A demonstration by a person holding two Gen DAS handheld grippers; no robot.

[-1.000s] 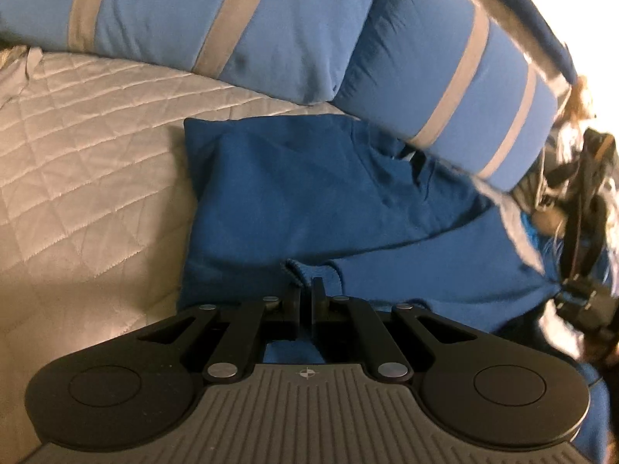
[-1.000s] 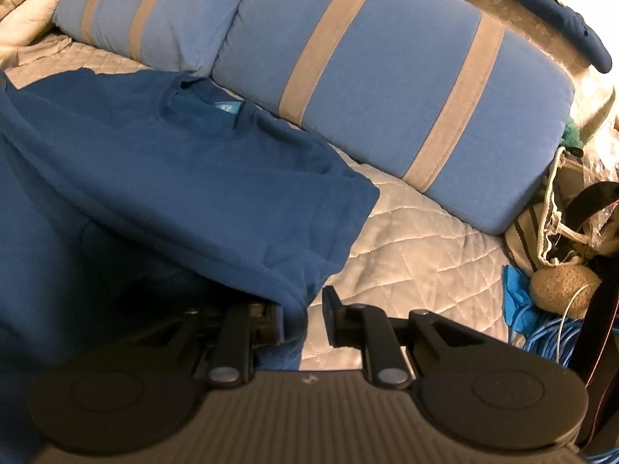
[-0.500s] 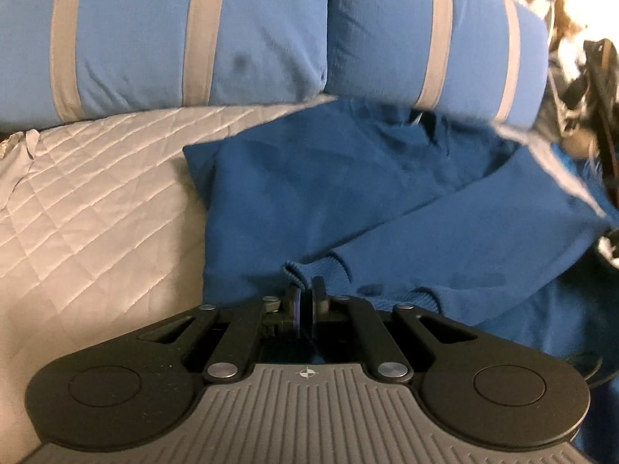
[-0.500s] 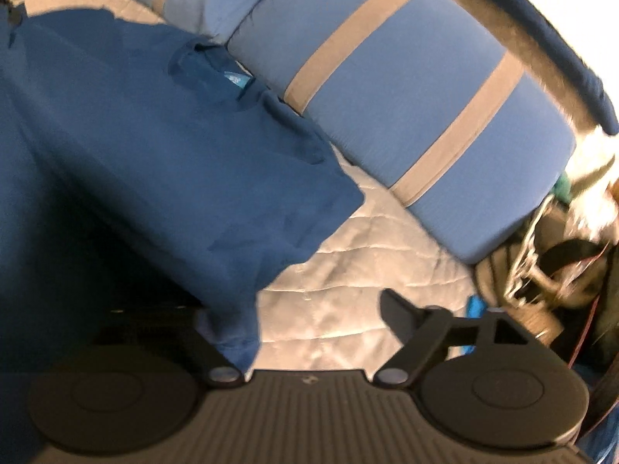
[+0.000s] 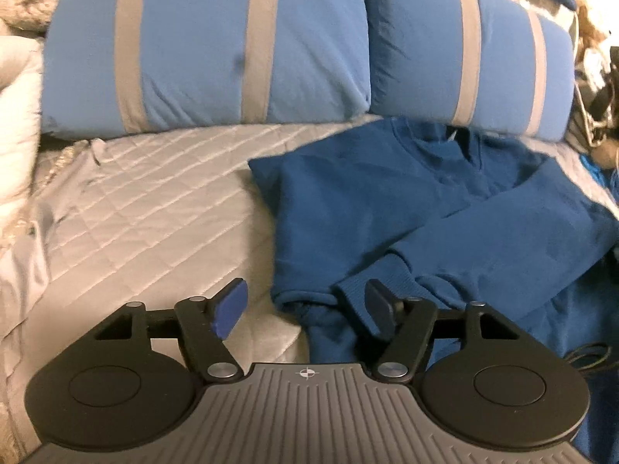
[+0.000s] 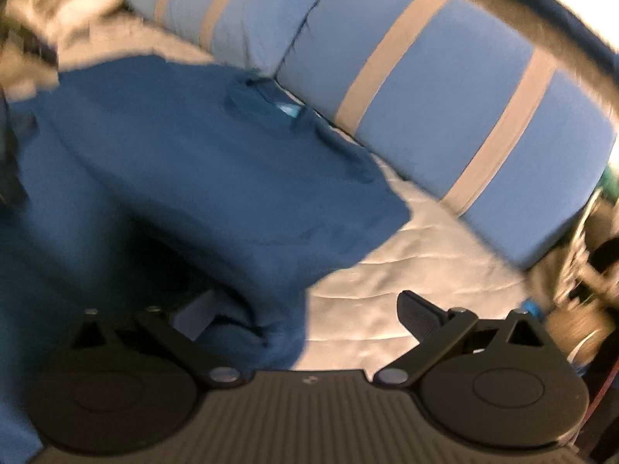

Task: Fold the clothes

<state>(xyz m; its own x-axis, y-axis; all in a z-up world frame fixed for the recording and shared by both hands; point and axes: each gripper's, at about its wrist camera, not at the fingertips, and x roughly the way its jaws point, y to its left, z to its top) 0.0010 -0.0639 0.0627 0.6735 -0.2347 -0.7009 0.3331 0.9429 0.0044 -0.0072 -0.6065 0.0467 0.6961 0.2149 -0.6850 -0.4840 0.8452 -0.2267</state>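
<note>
On the quilt [image 5: 147, 212], blue sweatshirt [image 5: 367, 208]; both grippers' fingers released, ribbed cuff [image 5: 350, 301] only in left view.

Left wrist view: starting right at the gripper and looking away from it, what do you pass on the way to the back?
Left gripper, jaws open → ribbed sleeve cuff → dark blue sweatshirt on the quilted cover → striped blue pillows.

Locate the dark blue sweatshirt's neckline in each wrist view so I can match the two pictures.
Left wrist view: the neckline sits upper right of centre, just below the seam between the two striped pillows.
Right wrist view: the neckline sits upper centre-left, with a light blue label inside, close to the pillows.
Shared landmark: the blue pillow with tan stripes right behind the neckline.
</note>
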